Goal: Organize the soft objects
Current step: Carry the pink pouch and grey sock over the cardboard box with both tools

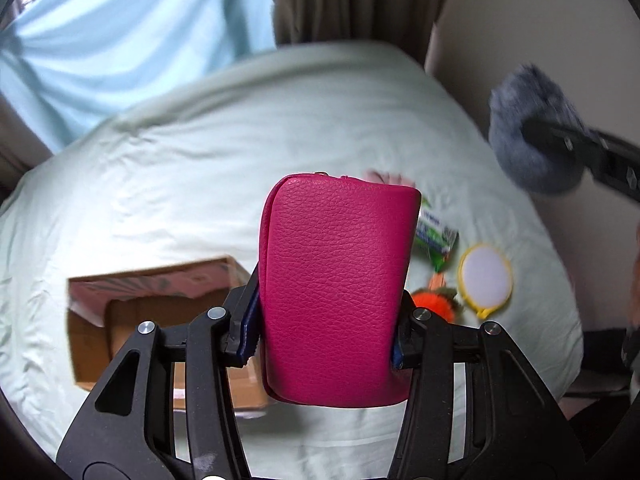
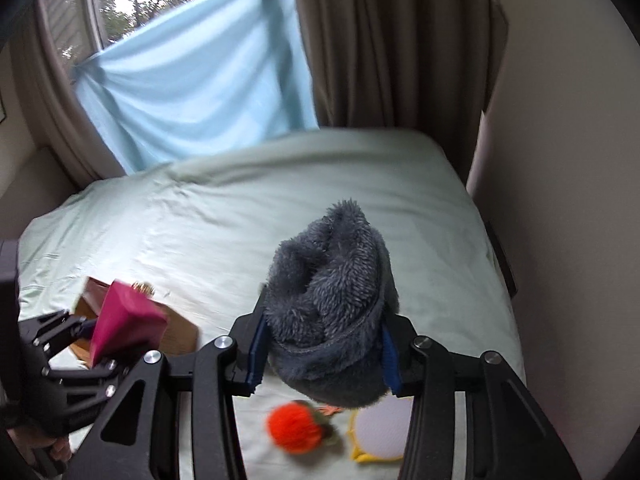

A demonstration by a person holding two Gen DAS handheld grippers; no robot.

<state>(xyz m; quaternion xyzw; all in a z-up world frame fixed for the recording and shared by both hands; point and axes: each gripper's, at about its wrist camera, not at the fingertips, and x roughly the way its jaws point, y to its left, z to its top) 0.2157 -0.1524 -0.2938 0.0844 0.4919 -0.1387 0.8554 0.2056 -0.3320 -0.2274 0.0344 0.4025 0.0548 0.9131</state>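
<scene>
The left gripper [image 1: 326,332] is held pitched steeply downward, its blue-padded fingers [image 1: 245,330] pressed against both sides of a pink pouch [image 1: 336,280] that is kept clear of the surface beneath. The right gripper [image 2: 322,360] is likewise angled downward and is clamped on a grey fuzzy item [image 2: 330,304]. In the right wrist view, the left gripper is seen at the lower left, gripped by a hand [image 2: 44,446].

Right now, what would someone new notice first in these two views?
The pink pouch, clamped in the left tongs above the bed, fills the left view. In the right view, the right tongs grip a fuzzy grey slipper. Below it, an orange pompom lies on the sheet.
</scene>
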